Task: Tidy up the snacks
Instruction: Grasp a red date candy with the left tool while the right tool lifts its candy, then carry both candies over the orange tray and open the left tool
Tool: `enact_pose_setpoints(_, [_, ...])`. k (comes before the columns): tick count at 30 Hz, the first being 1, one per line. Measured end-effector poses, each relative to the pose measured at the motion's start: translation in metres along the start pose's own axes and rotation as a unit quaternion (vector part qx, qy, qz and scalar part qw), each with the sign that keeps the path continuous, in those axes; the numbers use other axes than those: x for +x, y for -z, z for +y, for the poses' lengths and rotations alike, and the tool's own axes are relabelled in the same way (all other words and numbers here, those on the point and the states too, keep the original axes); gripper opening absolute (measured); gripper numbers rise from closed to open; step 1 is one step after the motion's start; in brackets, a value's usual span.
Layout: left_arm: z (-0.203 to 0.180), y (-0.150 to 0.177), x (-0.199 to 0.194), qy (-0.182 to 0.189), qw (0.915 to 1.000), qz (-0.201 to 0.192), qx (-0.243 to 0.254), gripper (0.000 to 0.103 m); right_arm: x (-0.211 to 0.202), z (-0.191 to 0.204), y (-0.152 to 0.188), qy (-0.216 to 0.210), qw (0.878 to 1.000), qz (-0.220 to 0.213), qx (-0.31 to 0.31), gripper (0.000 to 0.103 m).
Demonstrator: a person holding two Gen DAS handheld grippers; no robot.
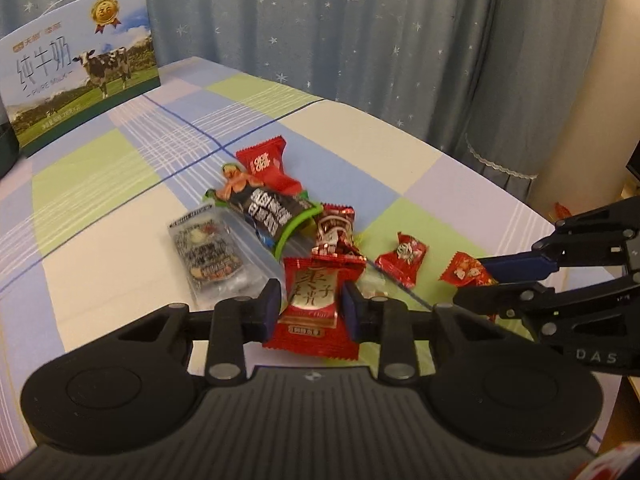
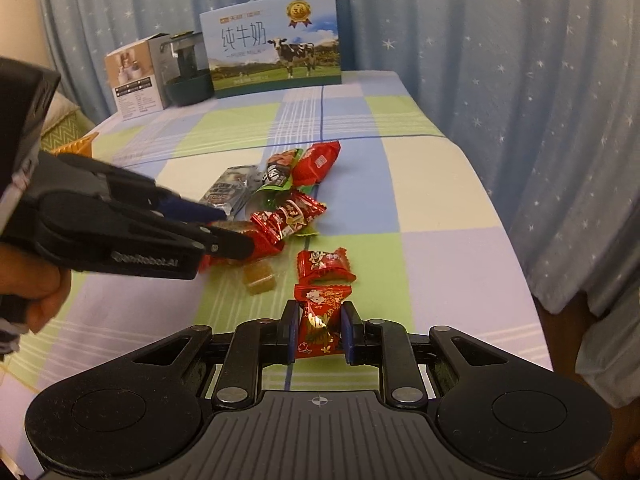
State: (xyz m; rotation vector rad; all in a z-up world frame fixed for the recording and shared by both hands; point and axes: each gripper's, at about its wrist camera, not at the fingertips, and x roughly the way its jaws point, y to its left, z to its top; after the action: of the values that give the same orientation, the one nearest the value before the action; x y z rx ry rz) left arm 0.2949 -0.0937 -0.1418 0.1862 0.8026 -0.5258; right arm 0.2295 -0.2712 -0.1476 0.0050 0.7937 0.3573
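Left gripper: pads pinching a red square packet, gold-lettered with a pale oval label, sides pressed in by the pads. Packet upright between the fingers, long axis running away from the camera, far edge touching the pile just ahead.

Right gripper: pinching a small red candy with gold print, twisted wrapper ends fore and aft, long axis along the fingers. Same gripper visible in the left wrist view, coming in from the right with fingers close together over that candy.

Outward from the left gripper: directly ahead, a dark red foil candy; beyond it a long black-and-green bar lying slantwise, then a red pillow packet farthest off. Ahead and left, a clear packet of dark pieces.

Outward from the right gripper: just ahead, a second red candy, lying loose. Ahead and left, an amber jelly cube, between the two grippers. Right gripper judged nearer to both.

Far end of the checked tablecloth: milk carton box, upright, well apart from the pile.

Judgement: both grips made; lift and sorting not yet done. No sorting container identifiable; destination cannot be told.
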Motion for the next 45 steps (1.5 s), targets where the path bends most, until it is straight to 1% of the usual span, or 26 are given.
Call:
enact_pose_setpoints(3, [-0.003,0.015,-0.013,-0.029,0.9996,0.002,-0.005,0.024,-0.002,0.002,0.001,-0.004,1.0,-0.001,0.006,0.022])
enact_pose_setpoints(6, [-0.004,0.034,-0.031,-0.049,0.9986,0.007,-0.017,0.024,-0.004,0.006,0.002,-0.007,1.0,-0.001,0.006,0.022])
enact_pose_setpoints(8, [-0.006,0.044,-0.039,-0.059,0.9981,0.004,-0.017,0.025,-0.004,0.009,0.003,-0.01,1.0,0.002,0.006,0.022])
enact_pose_setpoints(9, [-0.006,0.046,-0.04,-0.062,0.9979,0.004,-0.019,0.027,-0.002,0.011,0.004,-0.01,1.0,0.003,0.006,0.022])
enact_pose_setpoints(12, [-0.004,0.048,-0.035,-0.067,0.9975,0.012,-0.021,0.032,-0.002,0.014,0.004,-0.01,1.0,0.004,0.013,0.022])
enact_pose_setpoints(15, [-0.004,0.047,-0.032,-0.07,0.9974,0.01,-0.014,0.032,-0.003,0.017,0.004,-0.01,1.0,0.002,0.021,0.022])
enact_pose_setpoints(17, [-0.002,0.047,-0.03,-0.065,0.9976,0.014,-0.019,0.031,-0.004,0.018,0.004,-0.008,1.0,0.004,0.023,0.022])
enact_pose_setpoints(19, [-0.001,0.048,-0.03,-0.057,0.9979,0.018,-0.024,0.027,-0.005,0.019,0.004,-0.007,1.0,0.005,0.024,0.022])
enact_pose_setpoints(22, [0.001,0.05,-0.038,-0.06,0.9973,0.02,-0.038,0.026,-0.009,0.022,0.0,-0.005,1.0,0.003,0.022,0.022])
enact_pose_setpoints(27, [0.011,0.049,-0.066,-0.077,0.9942,0.003,-0.075,0.025,-0.02,0.036,-0.013,-0.01,1.0,-0.009,0.012,0.022])
enact_pose_setpoints(31, [0.028,0.045,-0.101,-0.096,0.9891,-0.014,-0.111,0.025,-0.033,0.056,-0.033,-0.019,0.999,-0.026,0.003,0.022])
enact_pose_setpoints(35, [0.05,0.042,-0.138,-0.123,0.9809,-0.031,-0.148,0.025,-0.042,0.087,-0.06,-0.035,0.999,-0.04,-0.005,0.022])
enact_pose_setpoints(41, [0.091,0.046,-0.194,-0.168,0.9663,-0.051,-0.188,0.025,-0.045,0.155,-0.096,-0.081,0.994,-0.062,-0.036,0.022])
enact_pose_setpoints(45, [0.122,0.059,-0.224,-0.2,0.955,-0.056,-0.211,0.025,-0.036,0.202,-0.11,-0.118,0.989,-0.068,-0.052,0.022])
